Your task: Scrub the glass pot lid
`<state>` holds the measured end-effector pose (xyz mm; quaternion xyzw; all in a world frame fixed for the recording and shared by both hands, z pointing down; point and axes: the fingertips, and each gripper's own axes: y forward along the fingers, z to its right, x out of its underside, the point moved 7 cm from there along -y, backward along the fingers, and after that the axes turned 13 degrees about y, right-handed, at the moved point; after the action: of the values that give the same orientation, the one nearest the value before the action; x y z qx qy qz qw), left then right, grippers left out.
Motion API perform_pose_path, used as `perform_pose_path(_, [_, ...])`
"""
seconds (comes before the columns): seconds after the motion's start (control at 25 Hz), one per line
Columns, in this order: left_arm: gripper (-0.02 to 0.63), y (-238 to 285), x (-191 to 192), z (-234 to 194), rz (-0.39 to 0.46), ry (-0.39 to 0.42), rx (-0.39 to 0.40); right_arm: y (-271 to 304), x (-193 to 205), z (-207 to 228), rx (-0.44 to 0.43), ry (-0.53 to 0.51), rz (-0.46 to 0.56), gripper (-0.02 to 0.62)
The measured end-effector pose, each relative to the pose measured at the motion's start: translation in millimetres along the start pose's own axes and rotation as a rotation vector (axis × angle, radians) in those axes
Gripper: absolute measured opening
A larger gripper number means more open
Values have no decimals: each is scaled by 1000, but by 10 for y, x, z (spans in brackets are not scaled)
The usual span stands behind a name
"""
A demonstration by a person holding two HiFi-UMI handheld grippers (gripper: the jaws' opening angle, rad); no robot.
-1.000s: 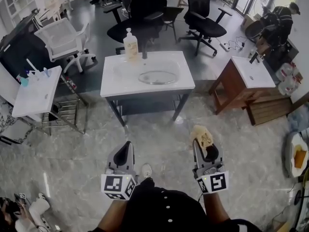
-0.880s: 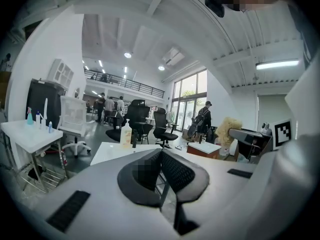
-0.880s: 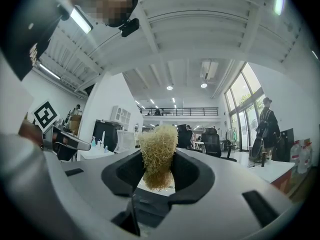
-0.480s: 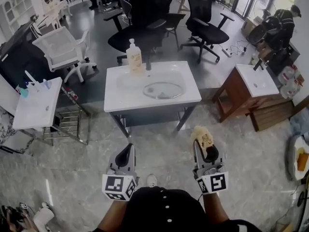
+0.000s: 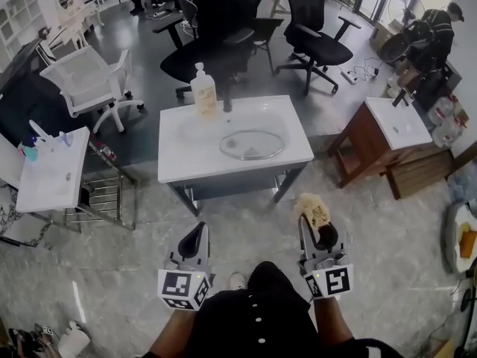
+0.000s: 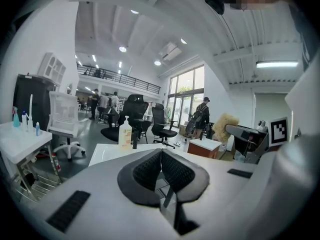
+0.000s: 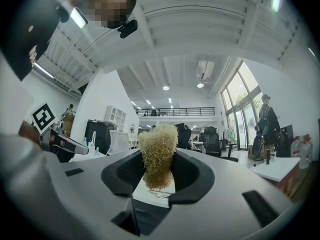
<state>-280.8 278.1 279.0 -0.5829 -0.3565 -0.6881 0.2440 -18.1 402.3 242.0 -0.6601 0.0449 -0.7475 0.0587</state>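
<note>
The glass pot lid (image 5: 252,145) lies flat in the basin of a white sink table (image 5: 179,155), well ahead of both grippers. A soap bottle (image 5: 202,90) and a dark faucet (image 5: 226,101) stand at the table's back edge. My left gripper (image 5: 197,228) is held over the floor, shut with nothing in it; the left gripper view shows its jaws (image 6: 161,156) pressed together. My right gripper (image 5: 310,219) is shut on a yellowish fibre scrubber (image 5: 313,208), which sticks up between the pads (image 7: 158,156). Both grippers point toward the sink table.
Black office chairs (image 5: 317,32) and a white chair (image 5: 82,80) stand behind the sink table. A small white table (image 5: 48,174) with bottles is at the left and a wooden-based sink (image 5: 387,136) at the right. A person (image 5: 436,28) is at the far right.
The sink table with the lid has come nearer in the head view, as both grippers were carried forward toward it. Their grips are unchanged.
</note>
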Motion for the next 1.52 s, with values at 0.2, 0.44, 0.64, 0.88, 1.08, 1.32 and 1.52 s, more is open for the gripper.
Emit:
perform_pose_path(0.2, [26,209,27,-14,-17,4,32,122,77,132,29,5,-22,158])
perform_pose_path(0.44, [26,557,-2,-145,-15,3,25,486,147,346,25,11,-22,158])
perform_pose_path(0.64, [26,940,-72,-230,-19,3,6,864,177,590,0,2,-35,158])
perform_pose_path(0.88, [26,1418,-159,-336,-22,0,-10,1303,164,884,-11,21,-20,158])
perform_pose_path(1.08, [26,1800,-282,-362,-24,-9,-13,1607,151,1165,-36,20,-27,158])
perform_pose_path(1.32, [26,2208,-421,-364,-37,-11,-36,1952,146,1514,-57,41,-36,158])
perform_pose_path(1.52, [26,2475,-497,-385,-58,-13,-64,2205,170,1759,-81,58,-44,158])
